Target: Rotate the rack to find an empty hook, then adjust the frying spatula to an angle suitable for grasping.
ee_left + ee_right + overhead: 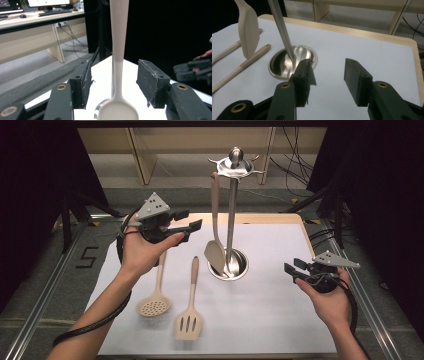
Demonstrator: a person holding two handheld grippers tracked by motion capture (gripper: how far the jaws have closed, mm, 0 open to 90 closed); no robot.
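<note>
we hold our left gripper with jaws open, facing a beige spoon that hangs free on the steel rack. our right gripper waits open beside the rack base, over the white mat, holding nothing

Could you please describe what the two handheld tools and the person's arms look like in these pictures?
Both the left tool and the right tool are black, each with two blocky jaws faced with worn dark pads and brass-coloured pivot pins. Each carries a grey three-cornered plate with dark dots on top. A thick black cable trails from each. The forearms are bare, no sleeves showing.
</note>
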